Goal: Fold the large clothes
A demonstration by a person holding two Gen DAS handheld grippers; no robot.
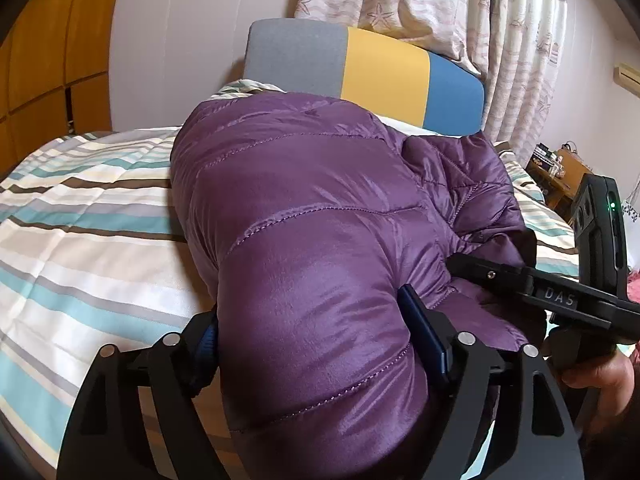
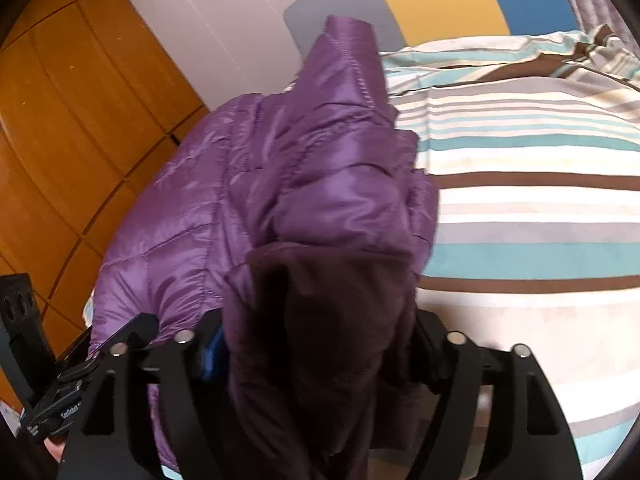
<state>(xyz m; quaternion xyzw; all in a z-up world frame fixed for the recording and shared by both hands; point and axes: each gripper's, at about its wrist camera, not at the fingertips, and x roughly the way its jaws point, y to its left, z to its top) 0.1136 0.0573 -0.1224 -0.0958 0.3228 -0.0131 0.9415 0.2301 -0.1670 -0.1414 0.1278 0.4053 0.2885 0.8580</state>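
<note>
folding looks partly done: the puffy purple quilted jacket [image 1: 304,216] lies bunched on the striped bed [image 1: 80,240]. left gripper [image 1: 316,344] and right gripper [image 2: 316,356] jaws stand wide around its folds, so flattening and squaring remain.

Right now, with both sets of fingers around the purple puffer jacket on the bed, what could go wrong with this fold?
1. The purple puffer jacket bulges thickly inside the left gripper; the slick, puffy fabric may slip or spring back.
2. The right gripper straddles only the dark lining, so the outer shell could sag away unevenly.
3. The bunched sleeve standing up may get trapped in the fold on the striped bedding.
</note>
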